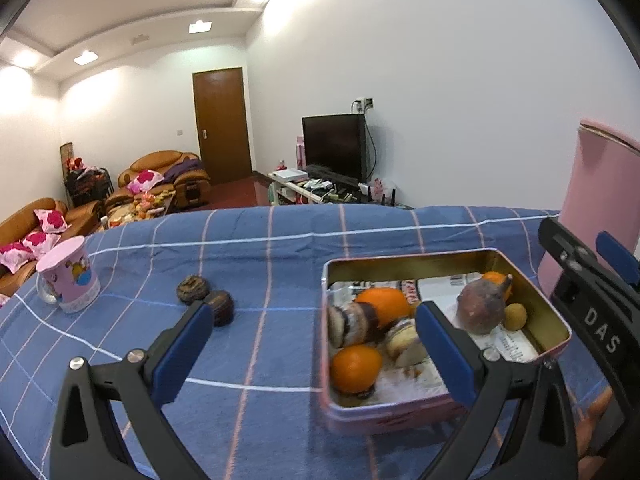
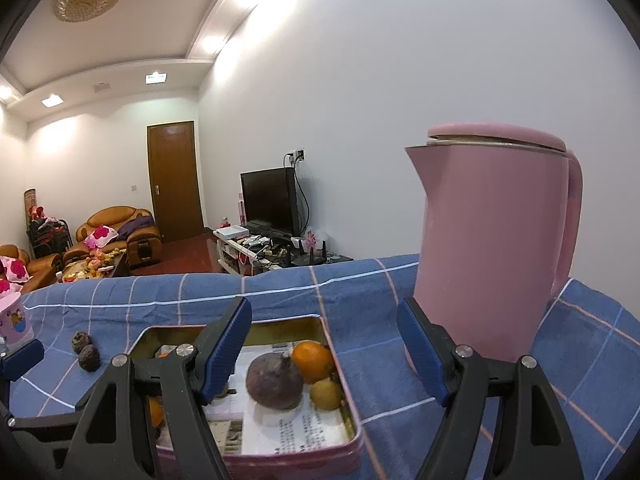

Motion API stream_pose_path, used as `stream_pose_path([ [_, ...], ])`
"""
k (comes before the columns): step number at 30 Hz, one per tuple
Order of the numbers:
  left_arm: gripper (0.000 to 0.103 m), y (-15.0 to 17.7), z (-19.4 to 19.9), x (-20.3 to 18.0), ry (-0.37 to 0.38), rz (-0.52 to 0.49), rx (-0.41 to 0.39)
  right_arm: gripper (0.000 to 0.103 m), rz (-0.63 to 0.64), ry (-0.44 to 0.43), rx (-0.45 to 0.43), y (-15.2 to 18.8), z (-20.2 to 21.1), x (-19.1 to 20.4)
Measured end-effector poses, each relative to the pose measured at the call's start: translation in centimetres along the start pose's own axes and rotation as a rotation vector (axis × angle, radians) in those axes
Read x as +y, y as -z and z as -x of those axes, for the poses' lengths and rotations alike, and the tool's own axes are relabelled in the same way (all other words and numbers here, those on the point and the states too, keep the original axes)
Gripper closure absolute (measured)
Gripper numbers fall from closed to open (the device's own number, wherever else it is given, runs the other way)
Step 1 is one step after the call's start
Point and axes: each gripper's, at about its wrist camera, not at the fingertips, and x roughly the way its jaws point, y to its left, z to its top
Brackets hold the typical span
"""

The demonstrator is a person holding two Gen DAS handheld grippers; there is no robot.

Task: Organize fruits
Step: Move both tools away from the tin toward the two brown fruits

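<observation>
Hovering low over tin: left hand-held gripper and right hand-held gripper (both agape, empty).

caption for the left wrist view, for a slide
Open left claw over a blue checked cloth, beside a tin of oranges and other fruit; two dark fruits lie outside.

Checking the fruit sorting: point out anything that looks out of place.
Two dark round fruits lie loose on the blue checked cloth, left of the tin that holds the other fruit. Nothing looks spilled or damaged.
</observation>
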Motion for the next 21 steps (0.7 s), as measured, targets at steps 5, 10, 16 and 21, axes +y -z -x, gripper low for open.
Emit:
stream_pose_path([
  [5,0.0,0.2,-0.1,2.1,-0.018,0.006,0.002,0.027,0.013,-0.014,0.007,0.2,0.7,2.0],
  [10,0.0,0.3,-0.4,4.2,-0.051,0.001,0.004,0.027,0.03,-0.048,0.009,0.4,1.1,4.7],
  [16,0.0,0.3,-1.1,7.7,-0.092,0.025,0.017,0.027,0.051,-0.09,0.017,0.7,1.1,8.2],
  [21,0.0,0.2,-2.0,10.6,-0.129,0.031,0.04,0.027,0.069,-0.129,0.027,0.9,0.6,10.9],
])
